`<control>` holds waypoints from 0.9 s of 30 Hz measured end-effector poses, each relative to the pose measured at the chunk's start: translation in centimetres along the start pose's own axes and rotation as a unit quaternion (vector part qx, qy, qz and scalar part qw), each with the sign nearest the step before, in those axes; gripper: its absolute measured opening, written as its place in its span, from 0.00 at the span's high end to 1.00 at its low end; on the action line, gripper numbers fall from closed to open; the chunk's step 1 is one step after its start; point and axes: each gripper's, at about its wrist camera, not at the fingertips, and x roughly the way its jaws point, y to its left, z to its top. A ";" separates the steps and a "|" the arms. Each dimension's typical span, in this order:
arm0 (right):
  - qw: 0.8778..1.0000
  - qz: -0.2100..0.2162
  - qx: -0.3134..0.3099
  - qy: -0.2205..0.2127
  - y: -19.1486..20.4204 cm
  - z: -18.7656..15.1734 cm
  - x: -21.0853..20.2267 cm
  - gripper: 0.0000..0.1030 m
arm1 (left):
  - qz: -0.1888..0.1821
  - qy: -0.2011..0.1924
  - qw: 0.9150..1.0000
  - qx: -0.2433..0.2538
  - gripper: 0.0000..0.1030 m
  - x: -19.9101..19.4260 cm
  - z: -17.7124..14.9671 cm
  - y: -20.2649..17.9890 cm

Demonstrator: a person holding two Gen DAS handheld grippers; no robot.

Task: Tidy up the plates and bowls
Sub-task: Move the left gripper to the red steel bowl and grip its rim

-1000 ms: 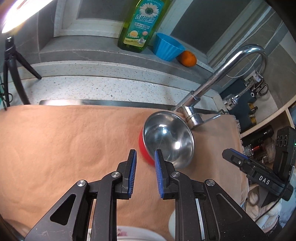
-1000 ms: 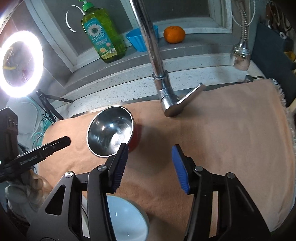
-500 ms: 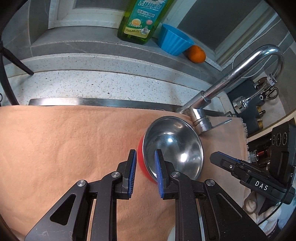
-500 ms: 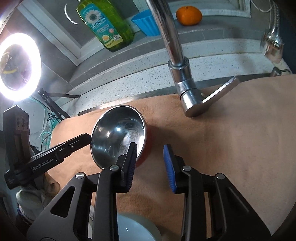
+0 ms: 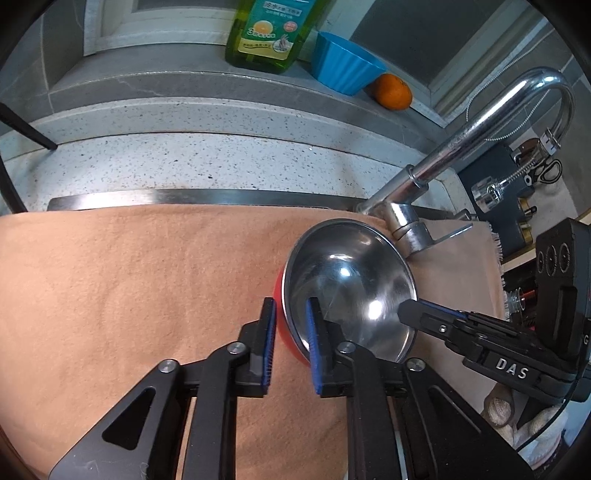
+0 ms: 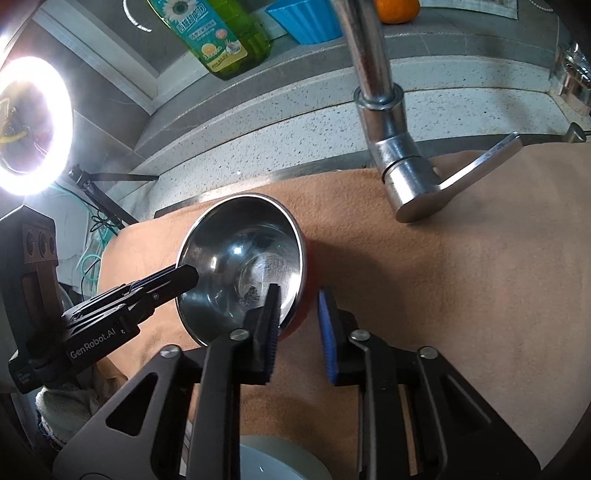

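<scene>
A steel bowl [image 5: 351, 291] w/ red outside sits tilted on the peach towel [image 5: 129, 295] just left of the tap base [image 6: 402, 177]. Left gripper [image 5: 290, 332] pinches its near-left rim; right gripper [image 6: 297, 317] (jaws just closing) straddles the opposite rim, pads at the wall. Far ledge: soap bottle [image 5: 269, 33], blue cup [image 5: 343, 66], orange [image 5: 393, 91].

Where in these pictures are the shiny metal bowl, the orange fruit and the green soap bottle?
metal bowl [image 5: 351, 280]: left wrist view, inner wall.
orange fruit [image 5: 393, 91]: left wrist view, its middle.
green soap bottle [image 6: 221, 33]: right wrist view, label.
</scene>
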 end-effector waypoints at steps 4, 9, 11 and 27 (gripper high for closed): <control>1.000 0.001 0.005 0.001 -0.1 0.2 0.4 0.86 | 0.004 -0.001 1.000 0.008 0.88 0.1 0.0 -0.3; 1.000 -0.005 0.005 0.002 0.0 0.1 0.3 0.86 | 0.004 -0.001 1.000 0.011 0.88 0.0 -0.1 -0.4; 1.000 -0.008 0.006 0.001 0.2 0.1 0.2 0.87 | 0.004 -0.001 1.000 0.012 0.88 -0.2 -0.1 -0.5; 1.000 0.006 0.001 -0.008 2.6 -1.5 -2.4 0.87 | -0.014 -0.027 1.000 0.003 0.88 -4.5 -1.4 0.2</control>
